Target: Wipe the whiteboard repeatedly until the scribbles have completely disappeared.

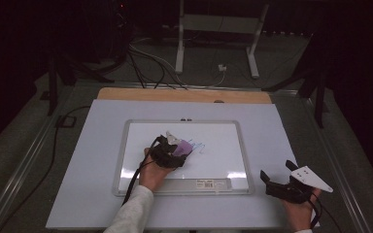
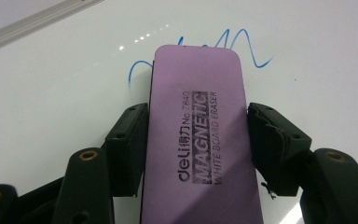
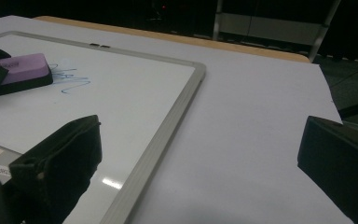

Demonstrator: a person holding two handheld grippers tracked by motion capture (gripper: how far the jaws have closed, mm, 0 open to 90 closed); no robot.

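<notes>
A whiteboard (image 1: 126,160) with a silver frame lies on the white table sheet. Blue scribbles (image 1: 200,146) mark its middle. My left gripper (image 1: 175,150) is shut on a purple magnetic whiteboard eraser (image 2: 200,135), which lies flat on the board and covers part of the blue scribbles (image 2: 249,49). In the right gripper view the eraser (image 3: 21,70) rests beside the scribbles (image 3: 72,79). My right gripper (image 1: 277,174) is held open off the board's right side, near the table's front edge, with nothing between its fingers (image 3: 60,158).
The white sheet (image 1: 281,131) covers a wooden table whose far edge (image 1: 184,94) shows. Beyond it are floor cables (image 1: 150,63) and a white stand's legs (image 1: 252,43). A label strip (image 1: 211,183) runs along the board's near frame.
</notes>
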